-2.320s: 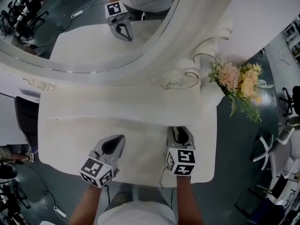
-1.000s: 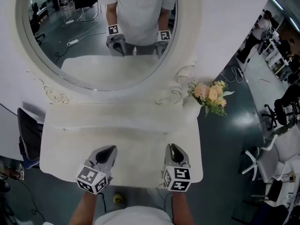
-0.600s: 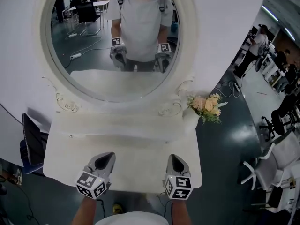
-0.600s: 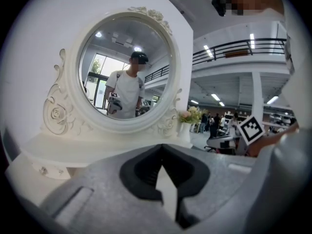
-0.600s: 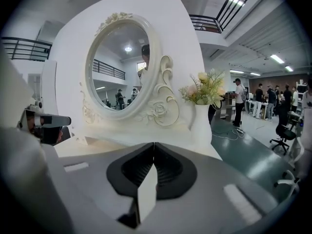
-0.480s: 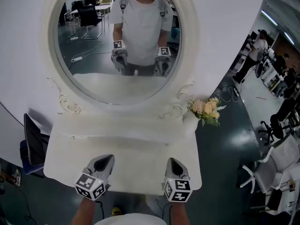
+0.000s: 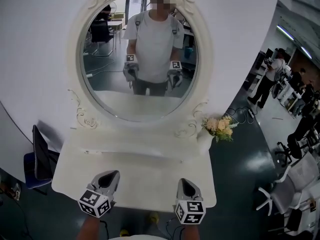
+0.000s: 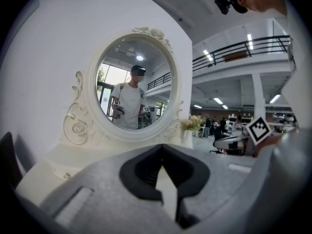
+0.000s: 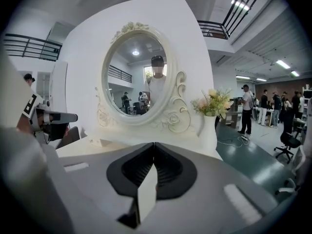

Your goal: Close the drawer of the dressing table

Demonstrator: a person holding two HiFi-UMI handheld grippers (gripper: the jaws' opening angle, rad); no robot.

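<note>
Trouble, if any comes, starts at the left: a dark chair (image 7: 41,156) stands just beside the dressing table (image 7: 145,176), and a wide swing of the left arm could knock it. The left gripper (image 7: 113,175) hovers over the front edge of the tabletop with its jaws pressed together on nothing. The right gripper (image 7: 184,182) hangs level with it, likewise clenched and empty. The drawer itself lies under that front edge, out of sight from above and in neither gripper view, so I cannot tell whether it stands open or is already home. That is the chief hazard: pushing blind, the closed tips may land on the table's lip rather than the drawer front. They may also press one side only and skew the drawer in its runners. A hard shove could rock the table too, and the vase of flowers (image 7: 215,131) at the back right corner, close to the edge, looks tippy enough to fall.
</note>
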